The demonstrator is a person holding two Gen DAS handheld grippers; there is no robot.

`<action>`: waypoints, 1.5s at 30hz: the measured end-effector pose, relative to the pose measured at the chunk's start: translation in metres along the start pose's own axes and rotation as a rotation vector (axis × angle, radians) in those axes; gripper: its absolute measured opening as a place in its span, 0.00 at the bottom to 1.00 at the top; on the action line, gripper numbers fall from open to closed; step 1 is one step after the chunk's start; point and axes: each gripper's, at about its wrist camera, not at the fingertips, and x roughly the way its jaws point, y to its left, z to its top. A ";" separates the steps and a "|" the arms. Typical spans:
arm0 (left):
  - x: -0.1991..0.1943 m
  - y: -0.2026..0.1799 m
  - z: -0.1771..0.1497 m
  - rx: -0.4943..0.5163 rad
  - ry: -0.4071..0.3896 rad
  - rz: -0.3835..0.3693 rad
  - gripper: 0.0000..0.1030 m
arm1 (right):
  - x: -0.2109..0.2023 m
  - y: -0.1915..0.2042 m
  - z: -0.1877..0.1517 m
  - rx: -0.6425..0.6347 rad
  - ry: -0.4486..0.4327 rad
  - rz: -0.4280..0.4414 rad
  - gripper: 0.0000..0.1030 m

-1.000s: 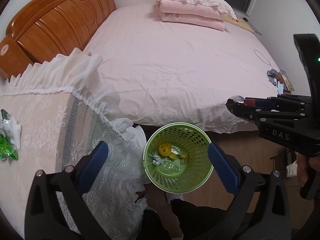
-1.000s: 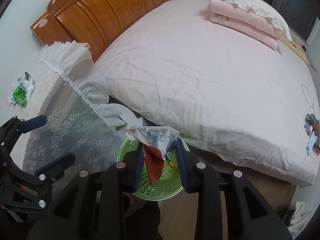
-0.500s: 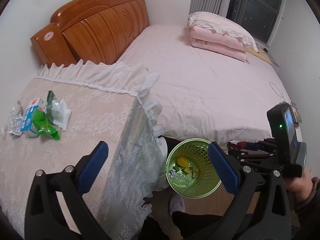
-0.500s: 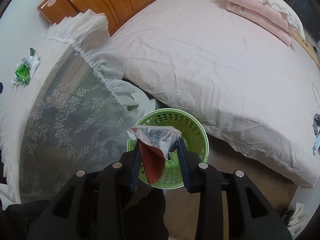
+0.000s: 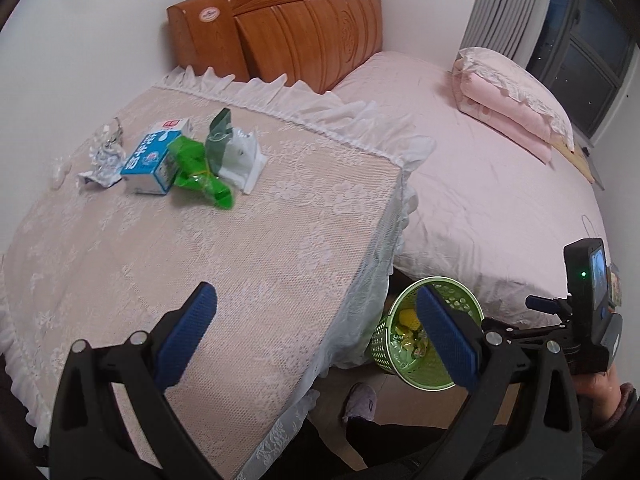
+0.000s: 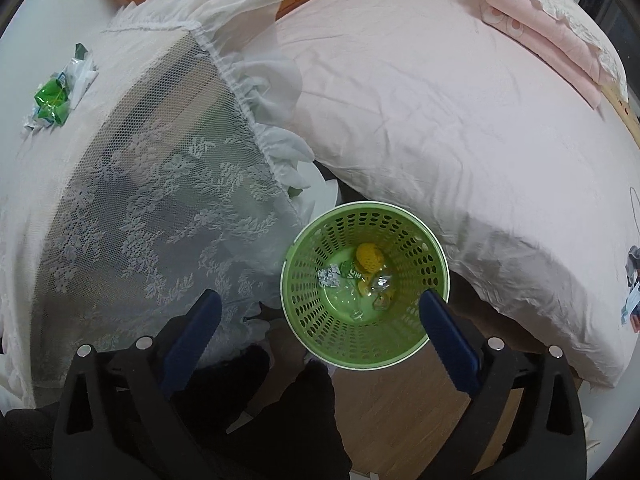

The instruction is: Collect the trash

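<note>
A few scraps already lie in the green basket (image 6: 365, 216) – the milk carton (image 5: 152, 160) and wrappers (image 5: 202, 174) wait on the table; right gripper (image 6: 318, 328) opening, empty, left gripper (image 5: 316, 336) wide, empty

Perforated glossy green plastic basket (image 6: 434, 276), sheer white lace tablecloth (image 5: 280, 240), polished wooden headboard (image 5: 304, 32), matt pink cotton sheet (image 6: 420, 92).

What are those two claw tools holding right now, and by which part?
Nothing. The right gripper hangs over the green bin with its jaws opening and nothing between them. The left gripper stands open and empty over the table.
</note>
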 end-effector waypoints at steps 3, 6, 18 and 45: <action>-0.001 0.012 -0.001 -0.027 -0.006 0.010 0.93 | -0.003 0.008 0.006 -0.014 -0.012 -0.005 0.96; -0.002 0.019 -0.002 -0.042 -0.009 0.016 0.93 | -0.006 0.014 0.010 -0.022 -0.019 -0.006 0.96; -0.001 0.039 -0.007 -0.091 -0.001 0.042 0.93 | -0.014 0.036 0.015 -0.042 -0.042 0.009 0.96; 0.122 0.110 0.094 -0.381 0.024 0.193 0.89 | -0.041 0.130 0.119 -0.218 -0.194 0.098 0.96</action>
